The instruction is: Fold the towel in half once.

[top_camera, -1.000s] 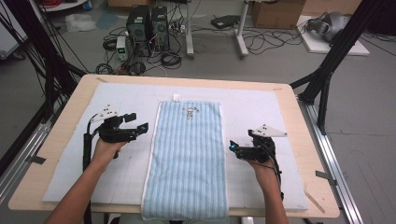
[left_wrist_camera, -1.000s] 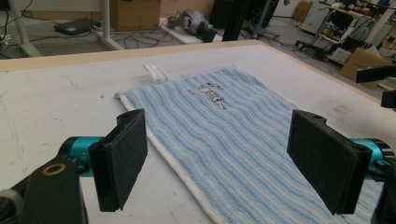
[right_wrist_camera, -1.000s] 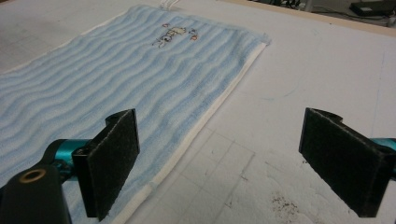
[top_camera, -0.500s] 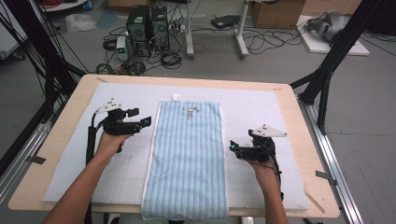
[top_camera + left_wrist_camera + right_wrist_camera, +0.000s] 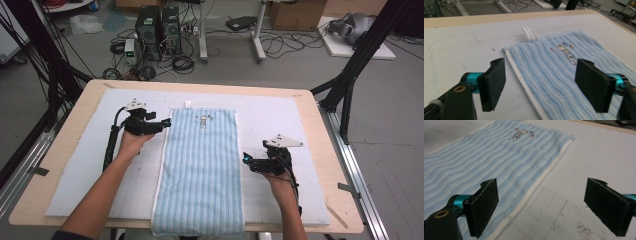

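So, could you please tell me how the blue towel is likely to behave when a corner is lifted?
The towel lies flat and thin, so it will probably drape limply. Its ribbed pile should grip the fingers' pads rather than slip.

The left gripper [image 5: 540,86] hangs with its two black jaws spread wide apart over the towel's white-hemmed long edge, one jaw above the white mat [image 5: 461,52], the other above the blue striped towel [image 5: 554,75]. A white label [image 5: 530,34] sticks out from the towel's far edge, near its corner.
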The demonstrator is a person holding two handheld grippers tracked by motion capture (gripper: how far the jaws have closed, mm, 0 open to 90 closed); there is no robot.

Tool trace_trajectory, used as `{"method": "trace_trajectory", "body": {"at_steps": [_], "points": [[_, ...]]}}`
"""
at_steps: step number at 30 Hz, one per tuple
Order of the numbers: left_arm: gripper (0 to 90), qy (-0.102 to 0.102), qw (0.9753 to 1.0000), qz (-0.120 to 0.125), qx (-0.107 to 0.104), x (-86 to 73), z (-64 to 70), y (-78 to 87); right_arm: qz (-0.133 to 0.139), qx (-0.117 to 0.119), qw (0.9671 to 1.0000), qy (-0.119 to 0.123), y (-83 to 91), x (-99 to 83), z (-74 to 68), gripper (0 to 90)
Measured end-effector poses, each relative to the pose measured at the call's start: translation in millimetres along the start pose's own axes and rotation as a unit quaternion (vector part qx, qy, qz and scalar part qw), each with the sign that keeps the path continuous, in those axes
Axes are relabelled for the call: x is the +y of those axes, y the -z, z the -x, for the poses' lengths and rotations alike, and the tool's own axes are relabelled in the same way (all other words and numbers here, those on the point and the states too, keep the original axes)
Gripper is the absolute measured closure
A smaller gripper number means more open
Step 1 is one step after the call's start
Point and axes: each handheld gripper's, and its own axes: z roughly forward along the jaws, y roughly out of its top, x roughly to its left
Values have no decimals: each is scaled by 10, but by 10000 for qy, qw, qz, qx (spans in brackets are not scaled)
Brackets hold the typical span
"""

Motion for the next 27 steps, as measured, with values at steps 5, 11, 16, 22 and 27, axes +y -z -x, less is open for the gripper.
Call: {"method": "trace_trajectory", "body": {"at_steps": [5,11,16,22,27], "points": [[303,58,9993,-310,206,-53,-8,-174,1,73,9999,-131,-26,-1,-1,116],[390,-135,9976,-545,400,-123,46,-313,-17,84,9996,-287,-67,-2,20,115],[464,-260,9943,-767,691,-186,66,-411,-58,74,9996,-283,-98,-1,14,116],[641,-790,9914,-859,584,-193,145,-424,-169,-31,9995,-281,-200,39,8,116],[856,-826,9918,-873,440,-194,174,-433,-525,-90,9985,-151,-430,166,25,170]]}}
